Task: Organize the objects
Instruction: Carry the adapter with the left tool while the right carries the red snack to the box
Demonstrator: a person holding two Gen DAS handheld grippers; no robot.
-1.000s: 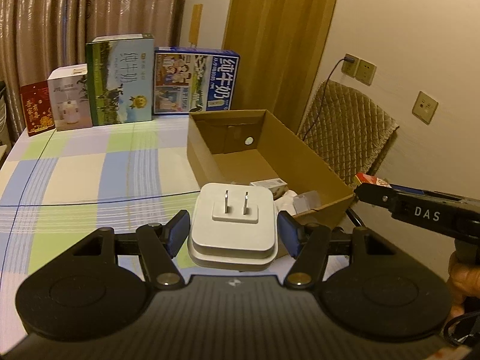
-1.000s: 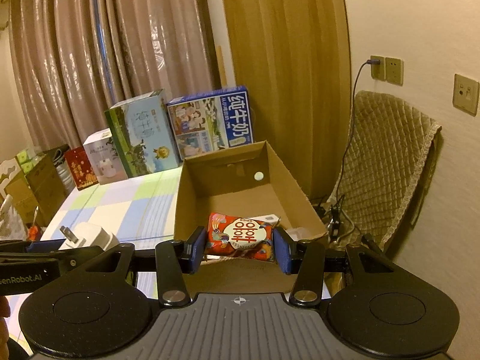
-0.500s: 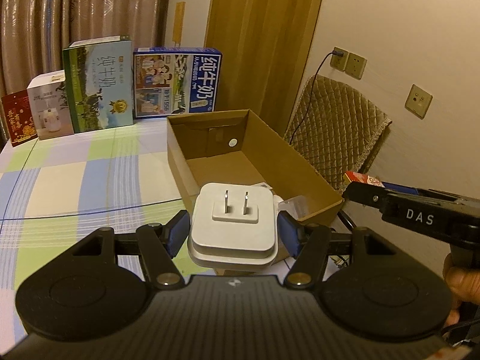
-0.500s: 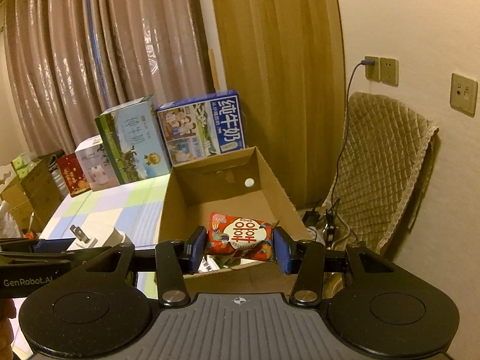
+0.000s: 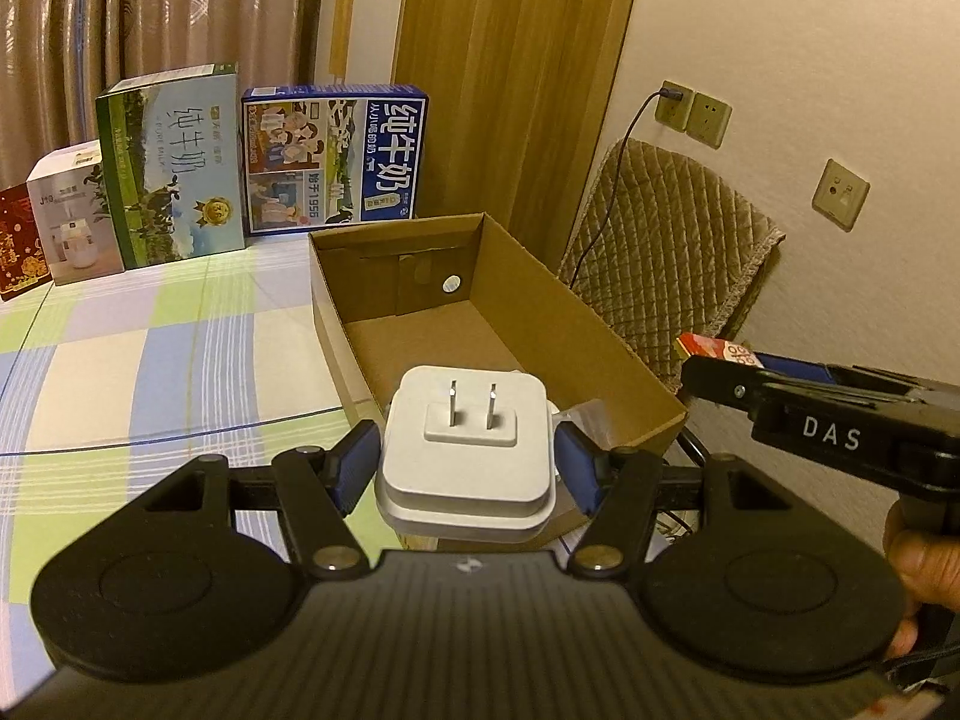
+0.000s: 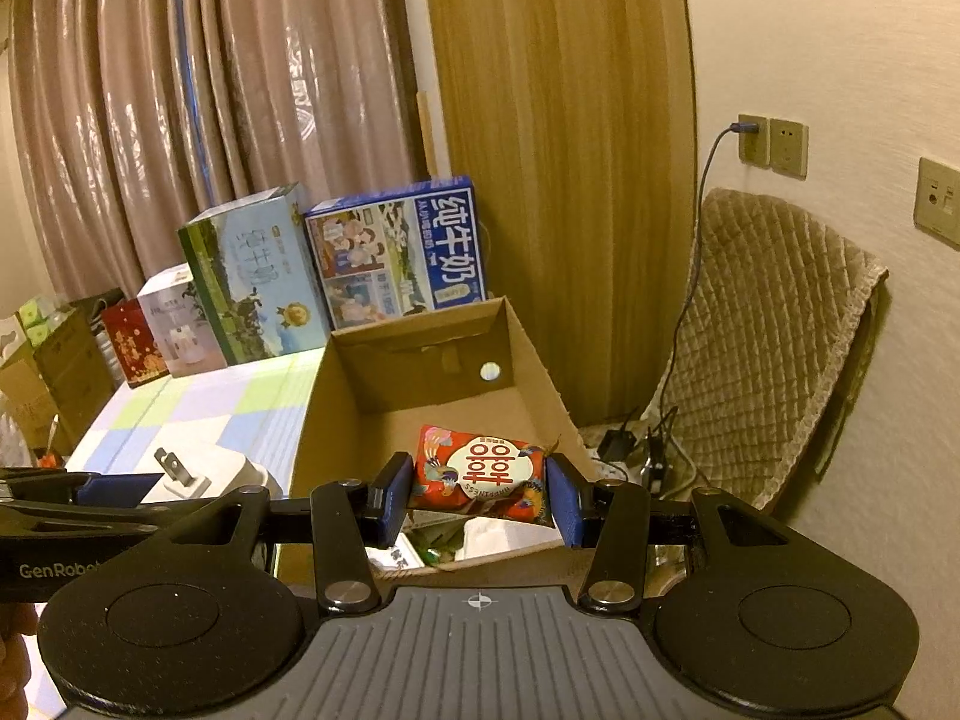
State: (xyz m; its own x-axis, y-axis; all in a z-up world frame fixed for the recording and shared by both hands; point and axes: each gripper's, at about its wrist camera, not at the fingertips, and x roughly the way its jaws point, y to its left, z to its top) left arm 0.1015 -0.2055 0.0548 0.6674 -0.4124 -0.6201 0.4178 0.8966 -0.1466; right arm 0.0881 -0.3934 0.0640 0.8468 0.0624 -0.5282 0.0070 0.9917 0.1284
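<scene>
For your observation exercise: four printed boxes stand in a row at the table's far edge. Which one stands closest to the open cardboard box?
The blue milk carton box, rightmost in the row, right behind the open cardboard box. The green, white and red boxes stand further left.

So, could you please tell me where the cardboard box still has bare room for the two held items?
The cardboard box is bare across its far half, from the back wall with the round hole forward. Its near end is crowded with small packets. Left of the box, the checked tablecloth is bare up to the milk cartons.
</scene>
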